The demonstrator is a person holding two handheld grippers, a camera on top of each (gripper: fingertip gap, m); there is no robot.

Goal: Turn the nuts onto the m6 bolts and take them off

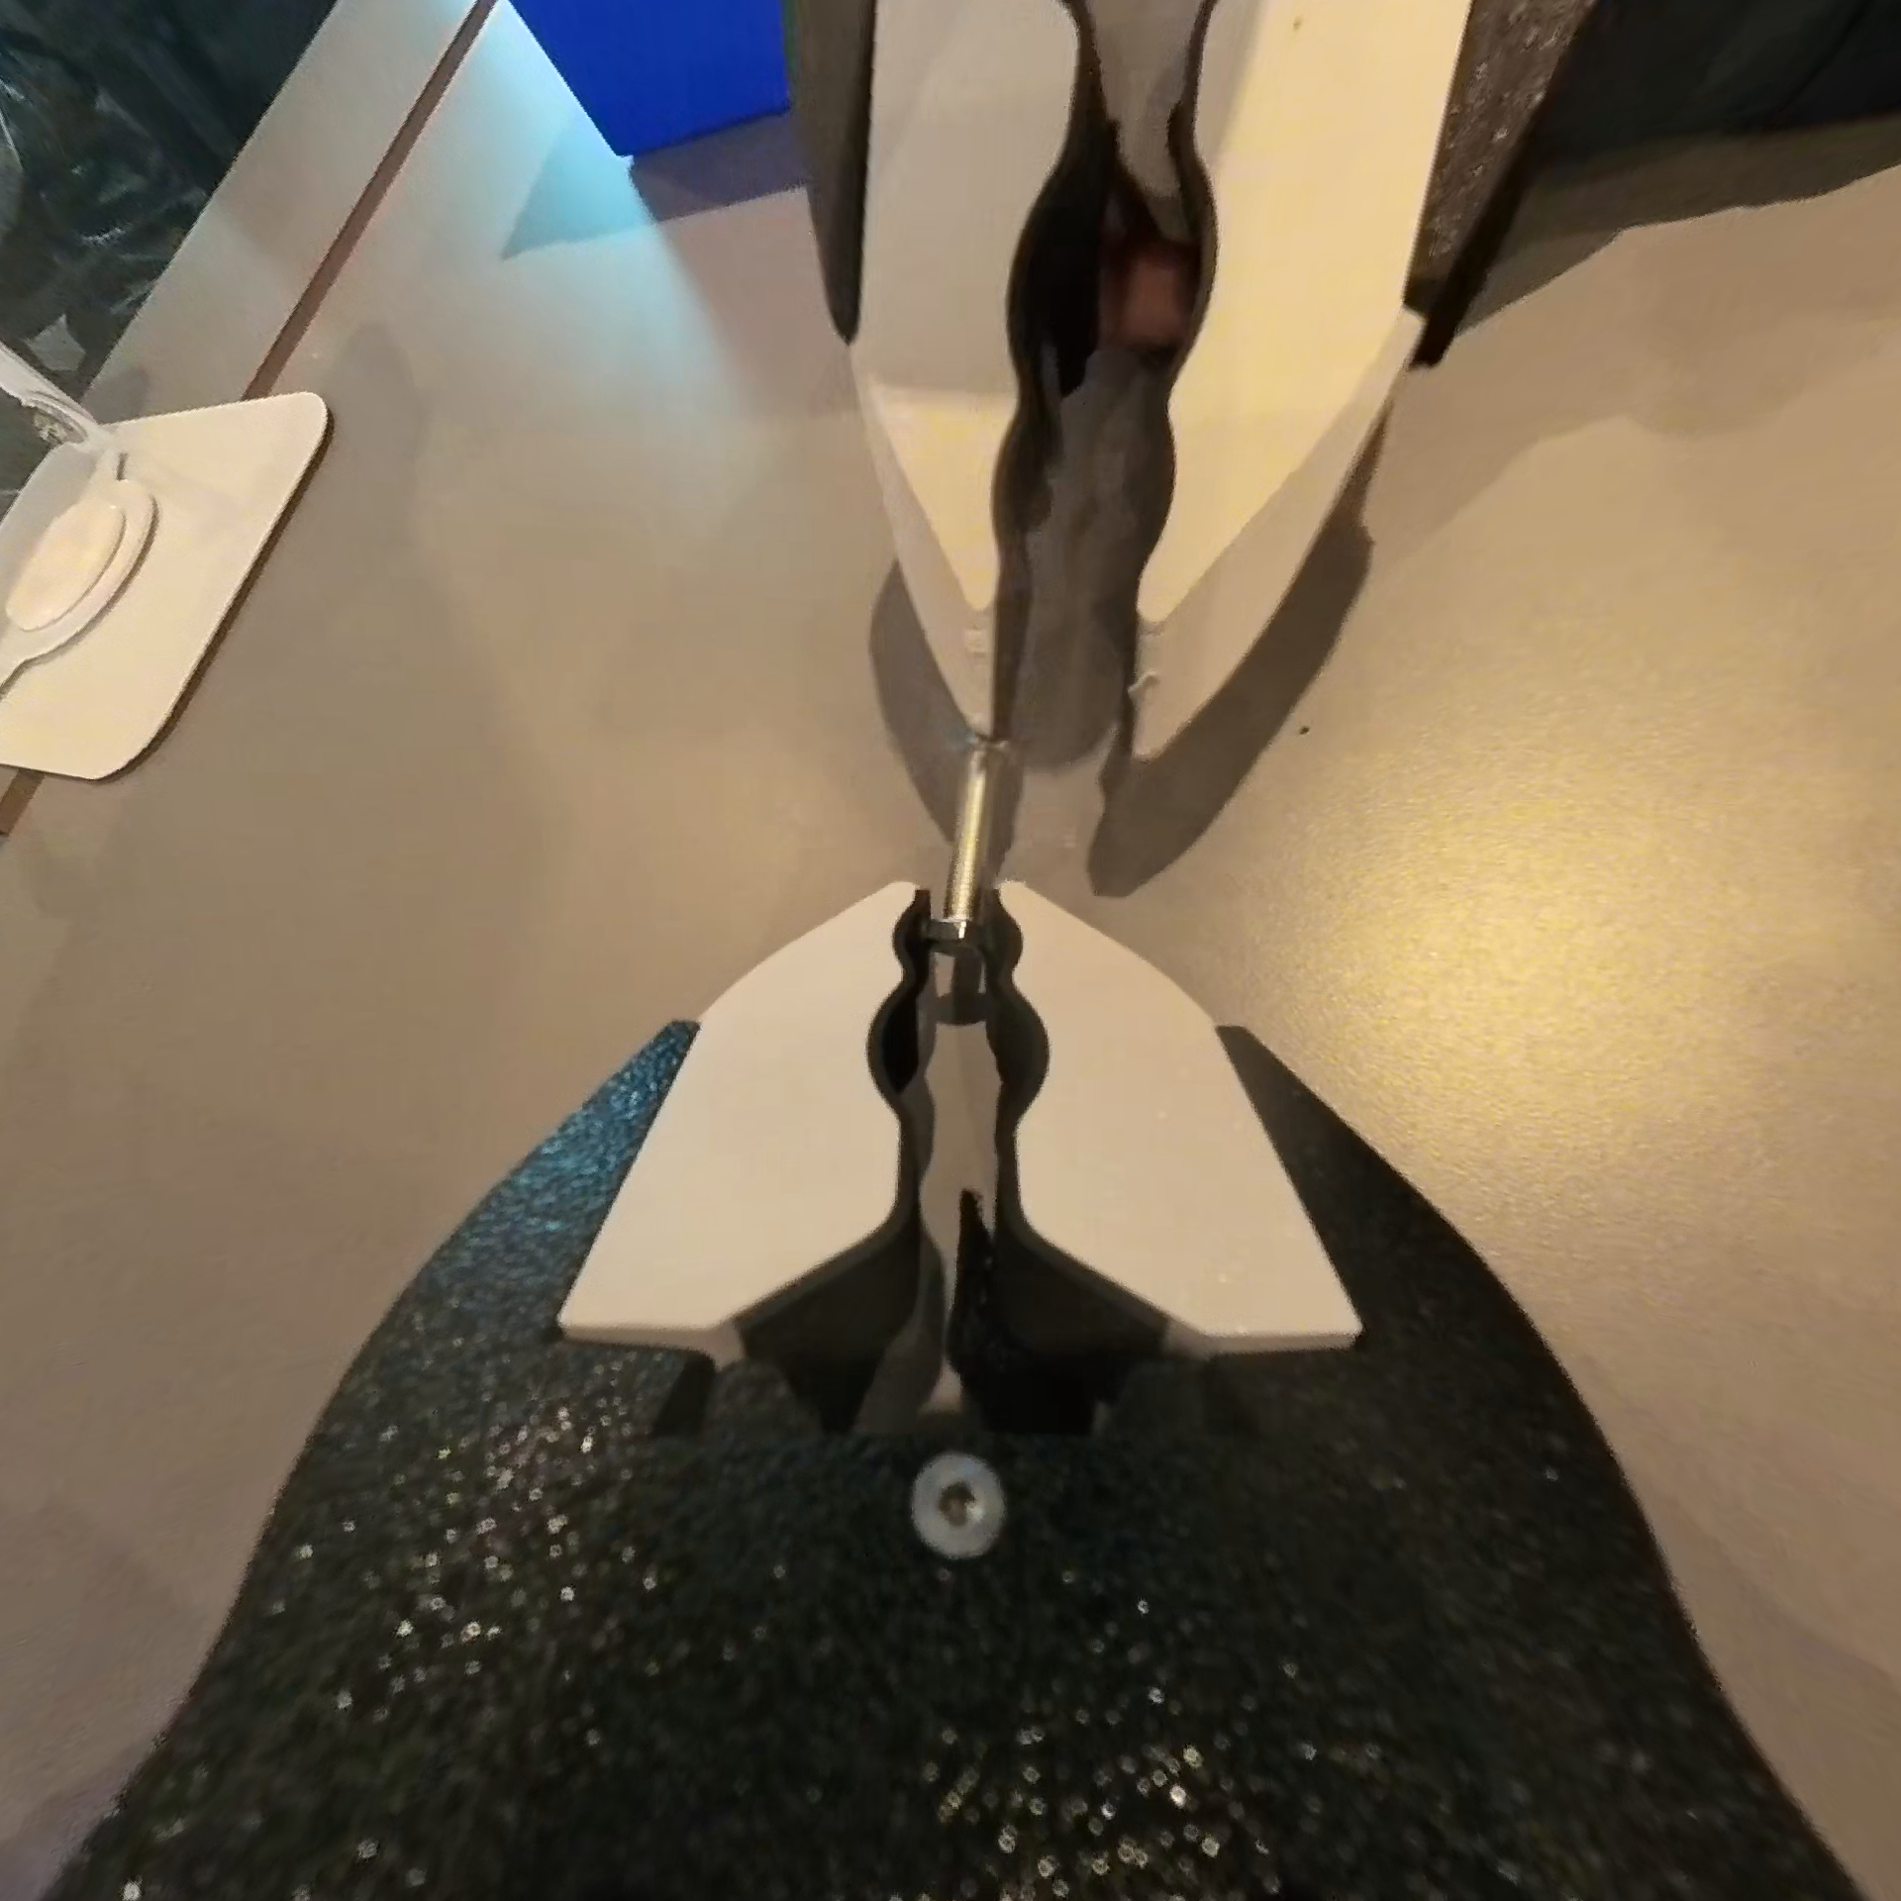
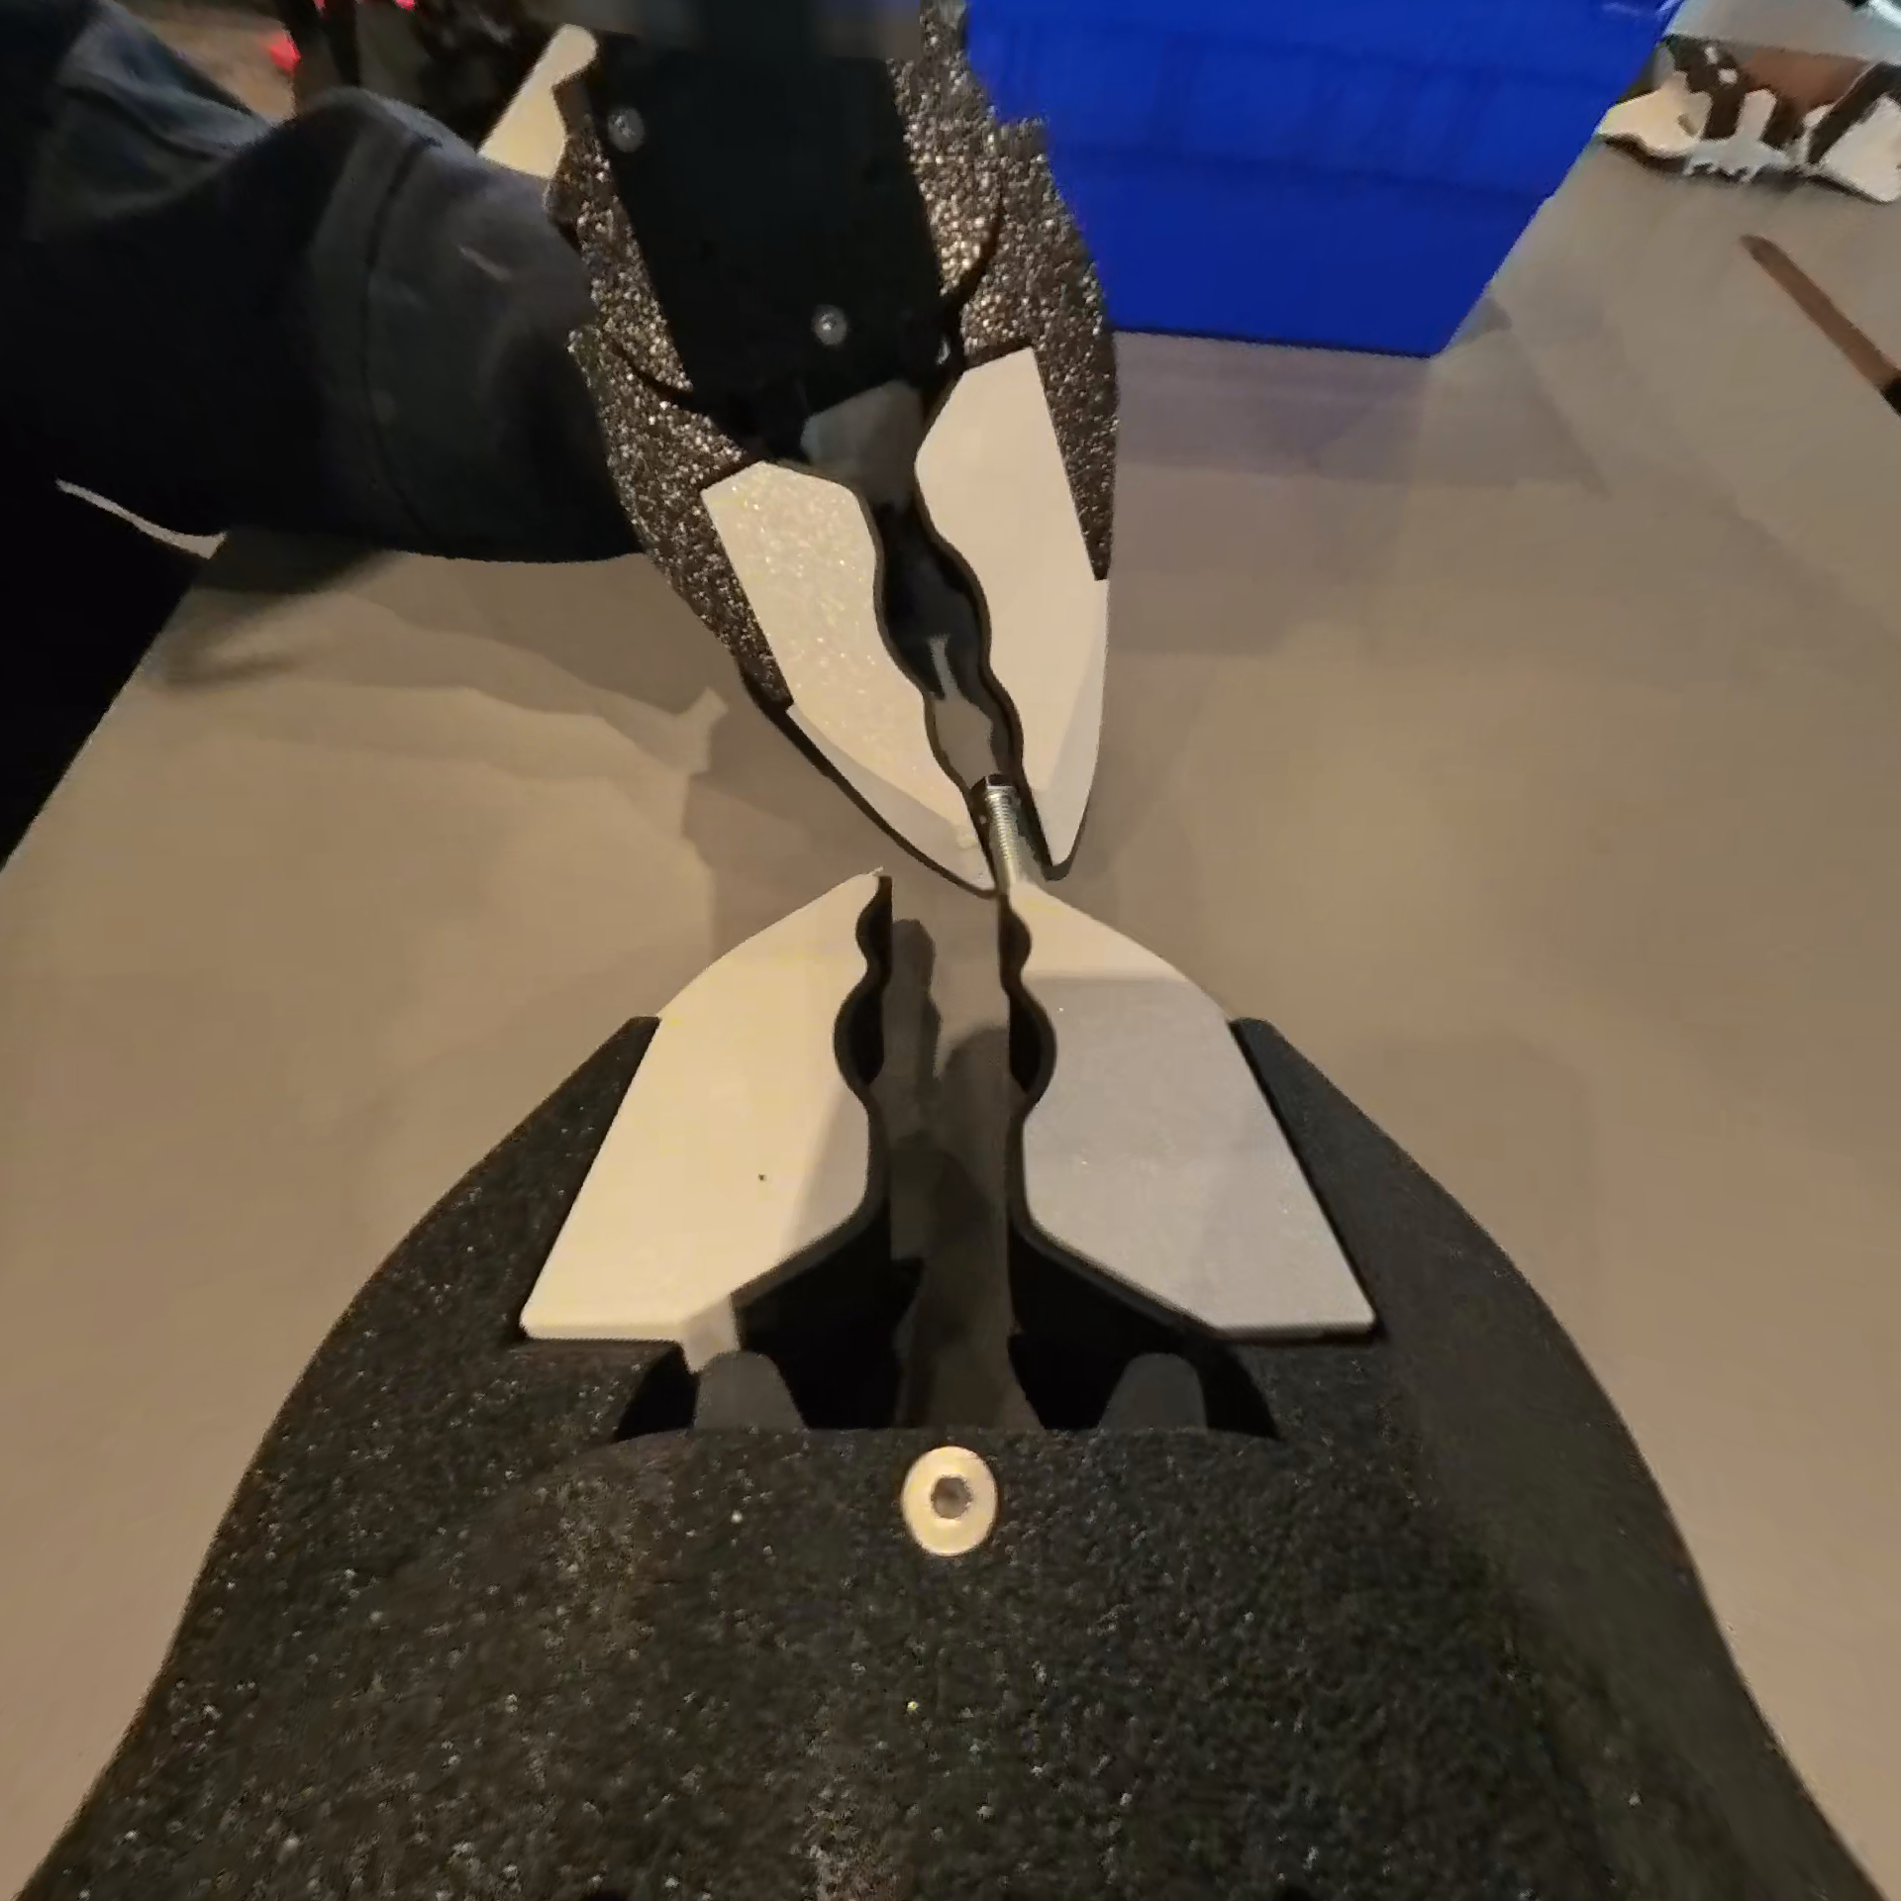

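Observation:
My left gripper (image 1: 957, 897) is shut on a silver M6 bolt (image 1: 970, 823) at its hex end, held just above the grey table (image 1: 514, 926). The threaded shaft points away toward my right gripper (image 1: 1060, 736). In the right wrist view my right gripper (image 2: 941, 895) is open by a narrow gap and empty. The bolt (image 2: 1003, 833) sticks out of my left gripper (image 2: 1013, 869) and its free end touches the tip of my right gripper's right finger (image 2: 1029, 926). I cannot make out a separate nut on the shaft.
A blue bin (image 2: 1286, 154) stands at the back of the table. A white flat base with a round disc (image 1: 154, 576) lies at the left near the table edge. A thin dark tool (image 2: 1821, 319) and a patterned cloth (image 2: 1769, 123) lie far right. A dark sleeve (image 2: 309, 339) holds the left gripper. The tips of both grippers are at nearly the same place.

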